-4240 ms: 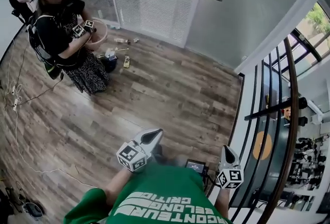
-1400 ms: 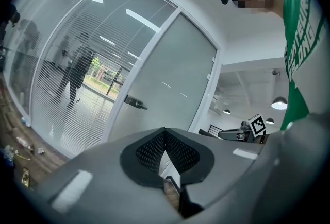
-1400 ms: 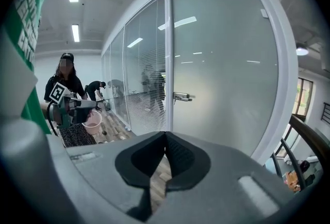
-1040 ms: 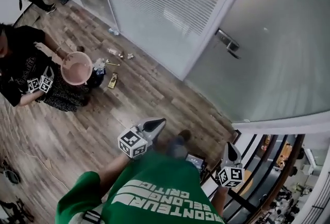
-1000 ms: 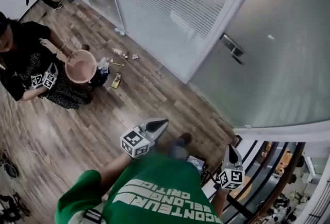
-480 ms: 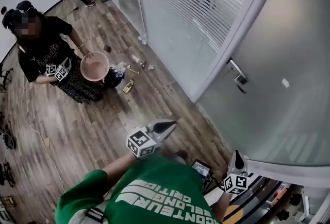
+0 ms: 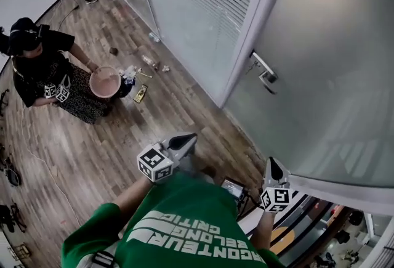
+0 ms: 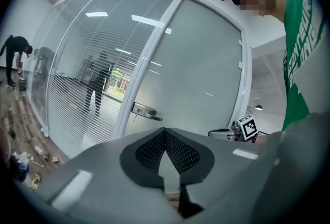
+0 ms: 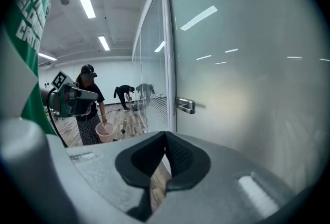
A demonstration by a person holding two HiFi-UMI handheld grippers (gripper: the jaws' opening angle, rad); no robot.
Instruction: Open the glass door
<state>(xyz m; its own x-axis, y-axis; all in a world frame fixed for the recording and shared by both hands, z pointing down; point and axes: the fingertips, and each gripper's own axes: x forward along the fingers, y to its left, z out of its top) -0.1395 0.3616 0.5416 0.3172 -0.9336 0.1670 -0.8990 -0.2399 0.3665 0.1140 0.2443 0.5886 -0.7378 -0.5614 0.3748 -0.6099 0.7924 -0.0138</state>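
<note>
Head view has the frosted glass door (image 7: 332, 57) ahead on the right, closed against its white frame (image 7: 249, 32), its metal lever handle (image 7: 263, 73) well apart from both tools. Left gripper (image 7: 186, 139) and right gripper (image 7: 271, 163) hover above the wooden floor (image 7: 184, 106), each with jaws pressed together on nothing. Far left, a person in black (image 7: 37, 66) holds a pink bucket (image 7: 104, 83)

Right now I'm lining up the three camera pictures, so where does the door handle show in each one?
Head view: the door handle is right of centre, in the upper half.
Left gripper view: the handle is left of centre, a little below the middle.
Right gripper view: the handle is just right of centre, near mid-height.
Shared landmark: the white door frame runs just left of the handle in all three.
</note>
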